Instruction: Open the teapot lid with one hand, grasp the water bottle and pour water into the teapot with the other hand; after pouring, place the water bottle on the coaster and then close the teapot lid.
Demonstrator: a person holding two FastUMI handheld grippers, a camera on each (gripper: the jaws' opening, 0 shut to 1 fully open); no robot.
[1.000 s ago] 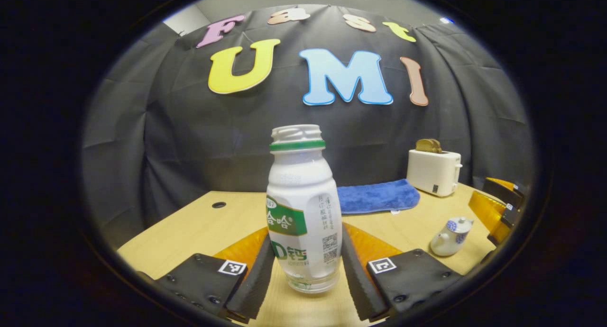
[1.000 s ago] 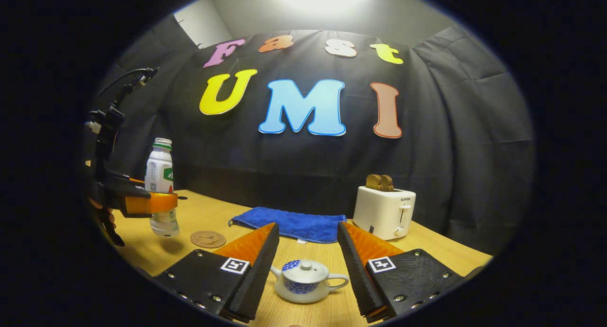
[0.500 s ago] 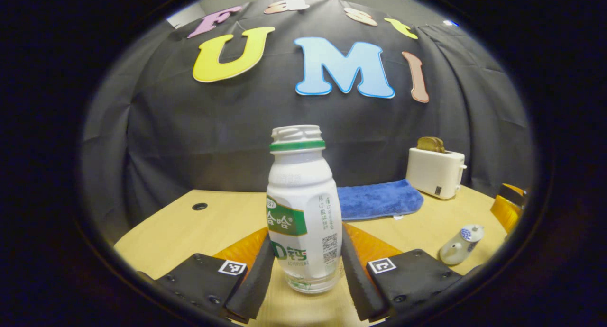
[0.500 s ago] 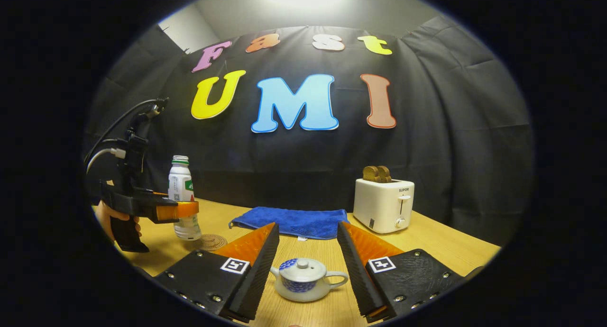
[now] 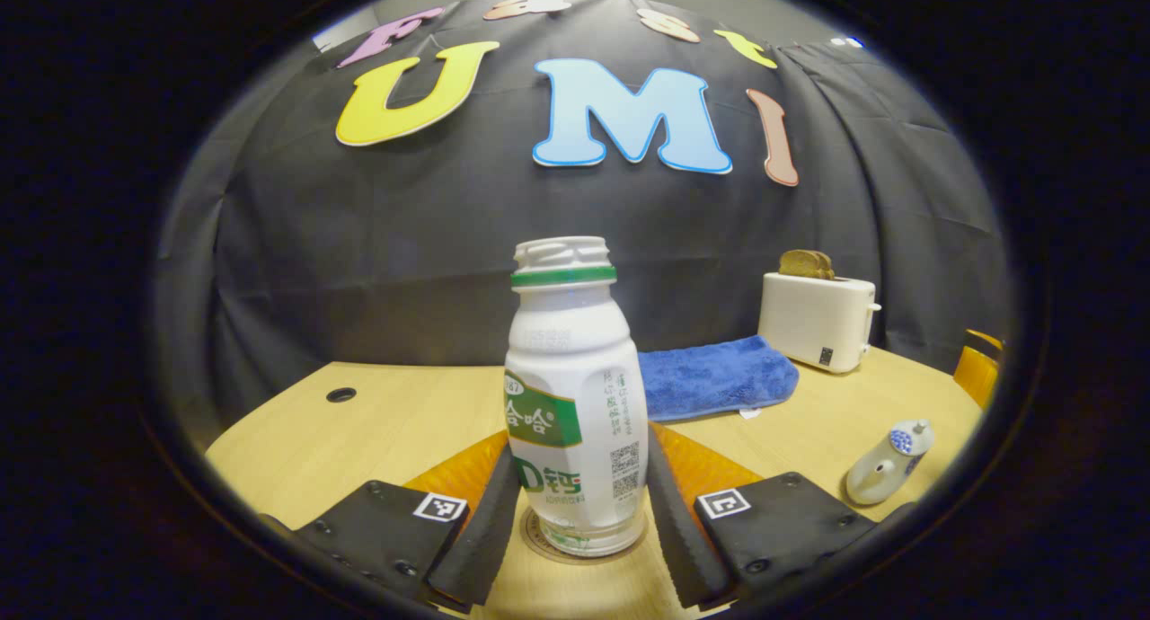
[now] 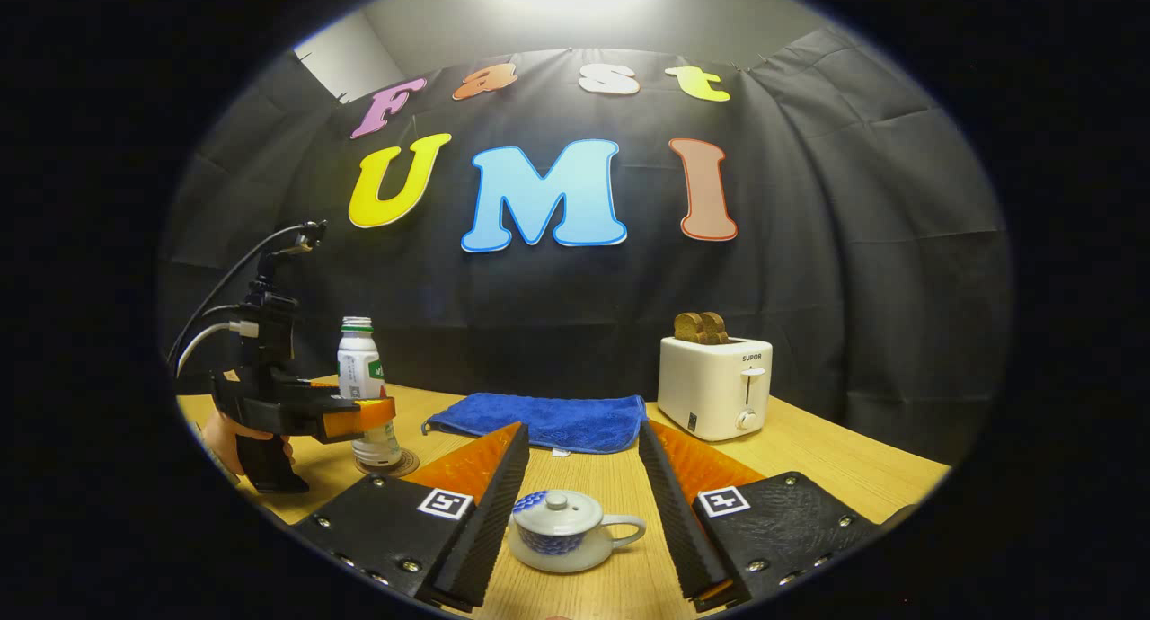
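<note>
Bottle (image 5: 575, 395) and coaster (image 5: 536, 541) come together at the left of the scene: in the left gripper view the water bottle stands upright, long axis vertical, with its base over the round coaster, whose rim peeks out on either side of the clear bottom. The left gripper (image 5: 579, 512) has a finger against each flank of the bottle low on the body, so it appears to be pinching it; whether the base already bears fully on the coaster cannot be told. In the right gripper view the same left gripper (image 6: 359, 415), held in a hand (image 6: 225, 436), sits at the far left with the bottle (image 6: 367, 391) on the coaster (image 6: 388, 465). The bottle is white with a green neck ring and green label, uncapped, its lowest part see-through. Further right, the teapot (image 6: 566, 530) rests on the wooden table (image 6: 827, 449), directly ahead of the right gripper (image 6: 575, 499) and between its spread fingers, which touch nothing. The teapot is small, white with blue pattern, handle pointing right in that view, its lid with round knob seated on top. The right gripper is by far the nearer to the teapot; the left one is well apart from it. A lid seated while the bottle is over the coaster fits either a lid just closed or one yet to be lifted. Behind lie a blue towel (image 6: 539, 420) and a white toaster (image 6: 714, 386).
</note>
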